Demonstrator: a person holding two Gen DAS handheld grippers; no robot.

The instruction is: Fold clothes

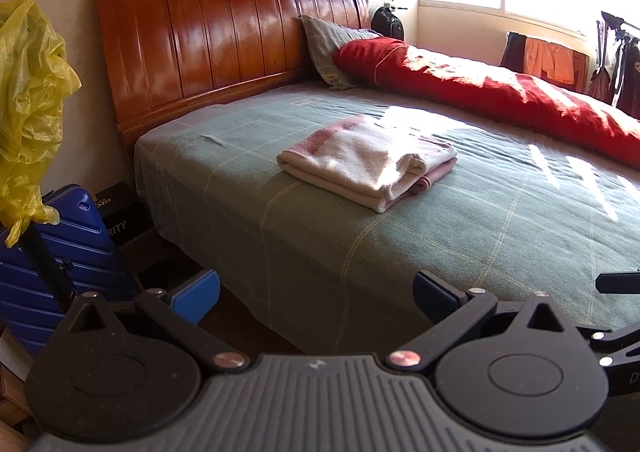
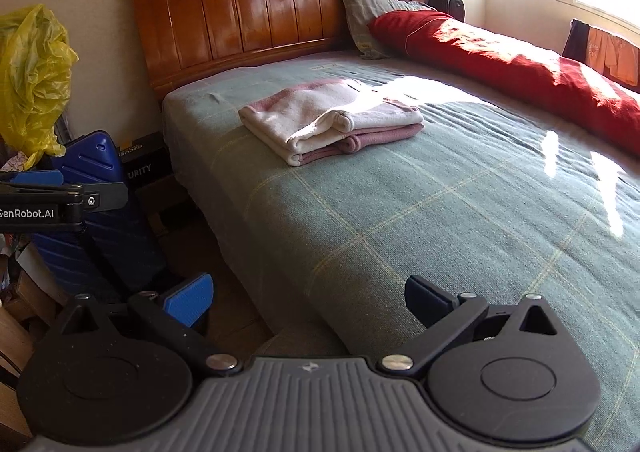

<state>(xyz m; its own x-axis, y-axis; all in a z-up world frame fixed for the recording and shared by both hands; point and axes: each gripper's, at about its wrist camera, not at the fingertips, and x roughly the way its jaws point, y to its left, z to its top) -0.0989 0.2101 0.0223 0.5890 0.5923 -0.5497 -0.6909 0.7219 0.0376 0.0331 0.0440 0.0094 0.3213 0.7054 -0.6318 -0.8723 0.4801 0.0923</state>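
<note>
A white and pink garment (image 1: 368, 162) lies folded in a neat stack on the green checked bed sheet (image 1: 460, 236), near the head of the bed; it also shows in the right wrist view (image 2: 332, 120). My left gripper (image 1: 316, 298) is open and empty, held back at the bed's near edge, well short of the garment. My right gripper (image 2: 308, 300) is open and empty too, over the bed's near corner. The left gripper's side shows at the left of the right wrist view (image 2: 60, 196).
A wooden headboard (image 1: 224, 36), a grey pillow (image 1: 328, 48) and a red duvet (image 1: 500, 92) sit at the bed's far side. A blue suitcase (image 1: 60, 252), a yellow plastic bag (image 1: 28, 100) and boxes stand on the floor to the left. Clothes hang at the window.
</note>
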